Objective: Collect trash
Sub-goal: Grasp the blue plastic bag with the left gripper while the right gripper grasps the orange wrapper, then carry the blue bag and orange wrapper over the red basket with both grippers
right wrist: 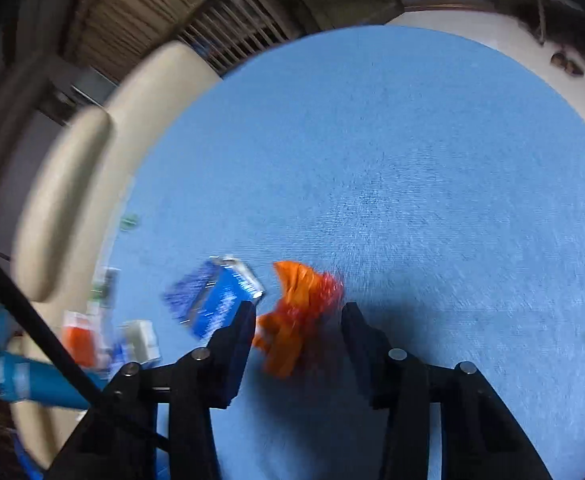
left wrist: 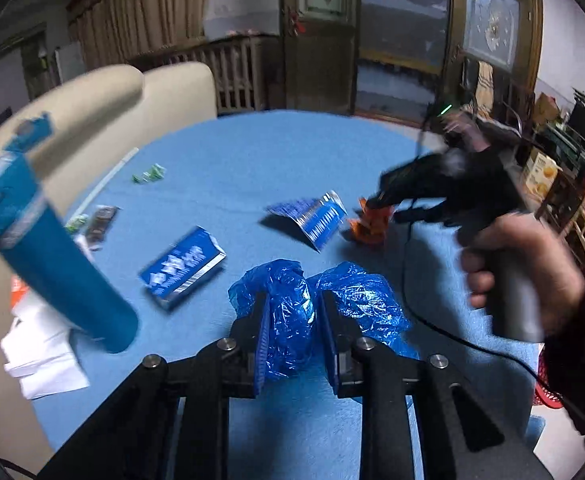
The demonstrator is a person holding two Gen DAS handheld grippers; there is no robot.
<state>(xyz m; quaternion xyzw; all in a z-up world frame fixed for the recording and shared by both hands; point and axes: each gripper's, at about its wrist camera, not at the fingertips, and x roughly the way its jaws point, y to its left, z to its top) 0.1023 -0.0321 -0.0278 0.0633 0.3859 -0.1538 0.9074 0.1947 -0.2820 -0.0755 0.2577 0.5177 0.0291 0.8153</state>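
**Blue bag clamped on the left, orange wrapper framed on the right**

The left gripper (left wrist: 292,312) is seen clenched on a crumpled blue plastic bag (left wrist: 288,320), the film bunched between both pads and spilling out to either side onto the blue tablecloth (left wrist: 252,152). Over on the right, the right gripper (right wrist: 298,320) is pointed down at a crumpled orange wrapper (right wrist: 300,304), which lies between the two fingers; the picture is blurred there, and no pad can be seen pressing on it, so the jaws are read as released around it. From the left wrist view, that same orange wrapper (left wrist: 372,224) is found at the black fingertips, the handle gripped by a hand (left wrist: 524,276).

Plenty of litter is spread across the cloth: a blue-and-white foil packet (left wrist: 312,216) just beside the orange wrapper, a blue carton (left wrist: 182,268) lying flat nearer the middle, small green wrappers (left wrist: 150,174) towards the far left edge. A blue bottle (left wrist: 52,256) is tilted across the left of the frame, with white paper (left wrist: 40,352) beneath it.
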